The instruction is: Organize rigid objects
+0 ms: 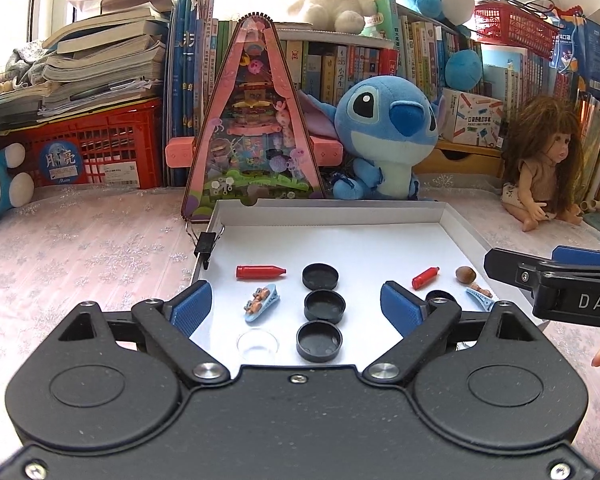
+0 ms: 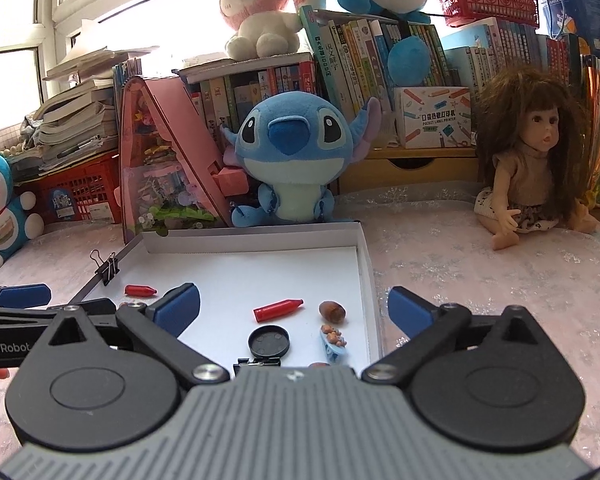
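A shallow white tray (image 1: 332,214) (image 2: 260,242) holds small items. In the left wrist view three black round lids (image 1: 325,306) lie in a column, with a red cap (image 1: 260,272), a bear hair clip (image 1: 262,302) and a clear lid (image 1: 258,345) to their left. My left gripper (image 1: 296,300) stands open above them, nothing between its pads. In the right wrist view my right gripper (image 2: 294,306) is open and empty over a second red cap (image 2: 278,309), a brown nut (image 2: 332,311), a black lid (image 2: 269,341) and another hair clip (image 2: 333,340).
A black binder clip (image 1: 206,245) (image 2: 107,268) grips the tray's left wall. Behind the tray stand a pink triangular toy case (image 1: 252,120), a blue plush (image 1: 384,136) and shelves of books. A doll (image 2: 528,160) sits at the right on the pink cloth.
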### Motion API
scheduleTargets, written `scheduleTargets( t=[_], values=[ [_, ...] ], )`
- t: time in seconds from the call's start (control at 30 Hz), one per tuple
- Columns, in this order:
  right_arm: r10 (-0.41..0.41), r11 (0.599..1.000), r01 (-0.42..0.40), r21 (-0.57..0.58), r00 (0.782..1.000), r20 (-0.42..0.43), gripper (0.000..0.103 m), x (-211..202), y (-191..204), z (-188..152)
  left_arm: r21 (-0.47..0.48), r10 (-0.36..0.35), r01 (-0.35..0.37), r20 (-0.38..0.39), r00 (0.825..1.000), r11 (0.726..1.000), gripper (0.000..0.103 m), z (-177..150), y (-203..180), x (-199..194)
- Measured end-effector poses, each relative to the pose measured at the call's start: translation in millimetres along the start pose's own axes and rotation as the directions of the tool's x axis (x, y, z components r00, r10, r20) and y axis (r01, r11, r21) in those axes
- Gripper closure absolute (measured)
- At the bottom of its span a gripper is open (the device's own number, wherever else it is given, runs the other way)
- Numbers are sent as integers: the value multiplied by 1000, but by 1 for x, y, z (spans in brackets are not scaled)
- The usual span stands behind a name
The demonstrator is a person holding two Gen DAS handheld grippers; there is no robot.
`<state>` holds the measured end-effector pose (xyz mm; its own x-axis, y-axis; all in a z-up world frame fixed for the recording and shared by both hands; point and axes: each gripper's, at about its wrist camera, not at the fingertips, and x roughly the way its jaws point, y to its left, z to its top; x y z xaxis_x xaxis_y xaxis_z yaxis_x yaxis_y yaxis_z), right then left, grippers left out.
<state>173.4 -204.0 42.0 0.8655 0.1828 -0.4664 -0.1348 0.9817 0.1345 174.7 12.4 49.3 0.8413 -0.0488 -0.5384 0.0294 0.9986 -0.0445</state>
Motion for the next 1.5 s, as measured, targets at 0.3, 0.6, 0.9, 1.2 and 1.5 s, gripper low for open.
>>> scheduleTargets(
  t=[0.3, 0.6, 0.9, 1.2, 1.5],
  values=[
    [4, 1000, -4, -4, 1000, -5, 0, -16, -3, -12, 15, -25, 25, 5, 1000, 1000, 12, -14, 2, -22],
    [0, 999, -1, -34, 1000, -15, 0, -31, -4, -28, 3, -38, 38, -3, 999, 999, 12, -32, 4, -38],
    [-17, 998, 13, -67, 998, -54, 0, -34, -5, -51, 16, -25, 26, -47, 999, 1000, 12, -57, 7, -38],
    [-16, 994, 2, -111, 992, -122, 0, -30, 2, -70, 32, -4, 7, -81, 997, 999, 12, -74, 8, -31],
    [-18, 987, -13, -157, 981, -196, 0, -19, 12, -75, 41, 44, -39, -133, 990, 998, 7, -83, 9, -22]
  ],
)
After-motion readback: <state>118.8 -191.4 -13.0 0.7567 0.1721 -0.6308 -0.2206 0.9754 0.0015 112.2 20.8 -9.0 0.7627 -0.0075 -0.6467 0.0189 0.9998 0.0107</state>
